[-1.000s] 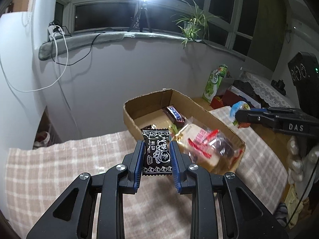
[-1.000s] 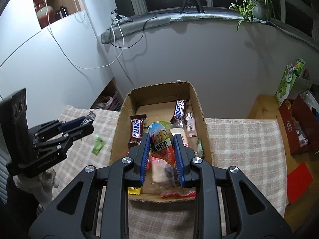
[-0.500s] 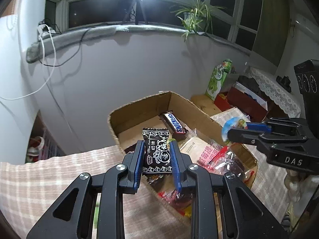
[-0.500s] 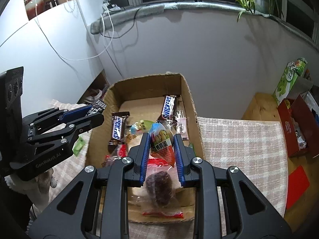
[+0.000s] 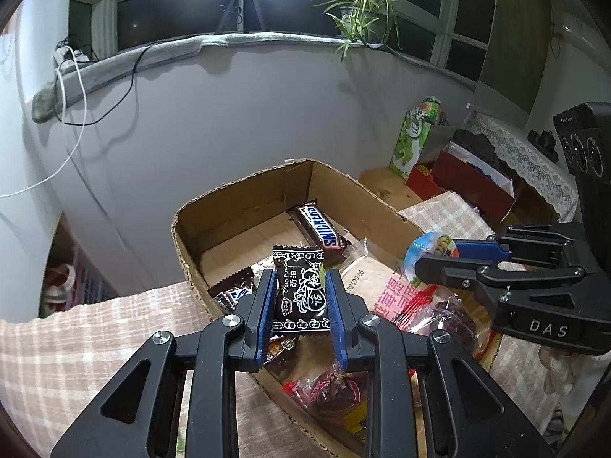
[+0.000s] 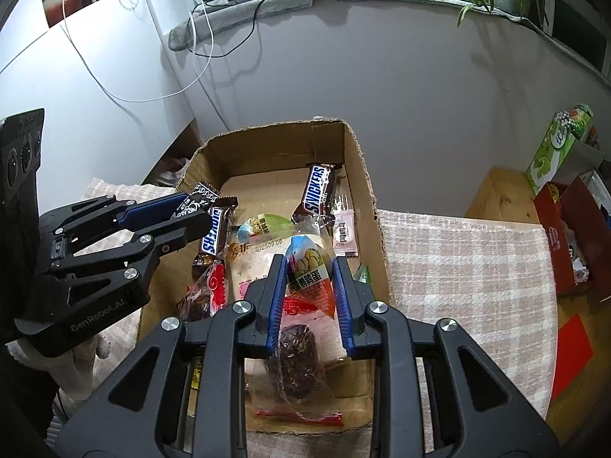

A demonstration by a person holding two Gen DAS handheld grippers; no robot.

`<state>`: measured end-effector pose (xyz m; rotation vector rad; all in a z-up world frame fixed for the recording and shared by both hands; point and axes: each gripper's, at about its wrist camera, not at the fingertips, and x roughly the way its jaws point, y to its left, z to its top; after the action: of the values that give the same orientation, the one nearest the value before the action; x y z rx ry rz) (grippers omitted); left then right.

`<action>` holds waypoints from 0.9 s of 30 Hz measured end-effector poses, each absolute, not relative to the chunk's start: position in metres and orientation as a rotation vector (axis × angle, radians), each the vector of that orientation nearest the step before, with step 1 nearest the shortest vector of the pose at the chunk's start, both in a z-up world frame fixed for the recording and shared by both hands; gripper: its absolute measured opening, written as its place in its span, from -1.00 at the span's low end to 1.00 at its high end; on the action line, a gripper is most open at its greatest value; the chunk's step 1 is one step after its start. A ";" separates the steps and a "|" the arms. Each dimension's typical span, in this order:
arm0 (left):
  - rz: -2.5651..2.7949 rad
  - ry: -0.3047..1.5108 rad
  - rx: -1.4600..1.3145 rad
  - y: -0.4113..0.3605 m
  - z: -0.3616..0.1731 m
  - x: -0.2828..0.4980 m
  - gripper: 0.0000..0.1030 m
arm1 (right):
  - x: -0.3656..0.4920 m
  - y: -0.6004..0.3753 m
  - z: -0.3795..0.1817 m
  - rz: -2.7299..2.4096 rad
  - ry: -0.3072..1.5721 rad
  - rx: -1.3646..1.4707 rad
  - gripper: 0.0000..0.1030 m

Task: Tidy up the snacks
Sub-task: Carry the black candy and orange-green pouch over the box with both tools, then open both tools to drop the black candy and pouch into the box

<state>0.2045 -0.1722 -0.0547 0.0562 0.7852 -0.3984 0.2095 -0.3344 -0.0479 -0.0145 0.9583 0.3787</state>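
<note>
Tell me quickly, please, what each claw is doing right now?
Left claw: closed on a black candy packet, over the box.
Right claw: closed on a colourful egg snack packet, over the box.

Two handheld grippers angle downward side by side. The left gripper (image 5: 299,297) pinches a black candy packet (image 5: 300,294) between its blue pads. The right gripper (image 6: 310,280) clamps a colourful snack pouch (image 6: 310,271). A white-gloved hand (image 6: 82,362) holds the left one.

A Snickers bar (image 6: 320,190) is showing "SNICKERS" deep in the cardboard box (image 6: 359,175). "Cream Plum" is reading on the black candy packet (image 5: 300,294); "DAS" on the right tool (image 5: 416,263); "GenRobot.AI" on the left tool (image 6: 208,210).
</note>
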 end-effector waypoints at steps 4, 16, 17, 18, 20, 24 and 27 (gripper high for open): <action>-0.395 0.784 0.063 -0.173 -0.054 0.204 -0.51 | 0.207 -0.332 -0.048 0.375 0.954 -0.036 -0.44; -0.367 0.759 0.058 -0.169 -0.048 0.203 0.17 | 0.196 -0.330 -0.041 0.363 0.924 -0.099 0.36; -0.367 0.758 0.057 -0.169 -0.047 0.202 0.17 | 0.196 -0.331 -0.041 0.361 0.925 -0.096 0.36; -0.368 0.757 0.054 -0.169 -0.047 0.202 0.17 | 0.195 -0.332 -0.042 0.361 0.928 -0.093 0.36; -0.364 0.751 0.051 -0.168 -0.045 0.201 0.17 | 0.194 -0.332 -0.042 0.360 0.932 -0.095 0.36; -0.367 0.743 0.054 -0.168 -0.041 0.196 0.17 | 0.190 -0.333 -0.039 0.358 0.930 -0.091 0.36; -0.367 0.734 0.052 -0.167 -0.038 0.192 0.17 | 0.185 -0.331 -0.035 0.356 0.927 -0.096 0.36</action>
<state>0.1919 -0.1668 -0.0375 0.0525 0.7339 -0.3669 0.1847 -0.3307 -0.0347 -0.0959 0.9265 0.3564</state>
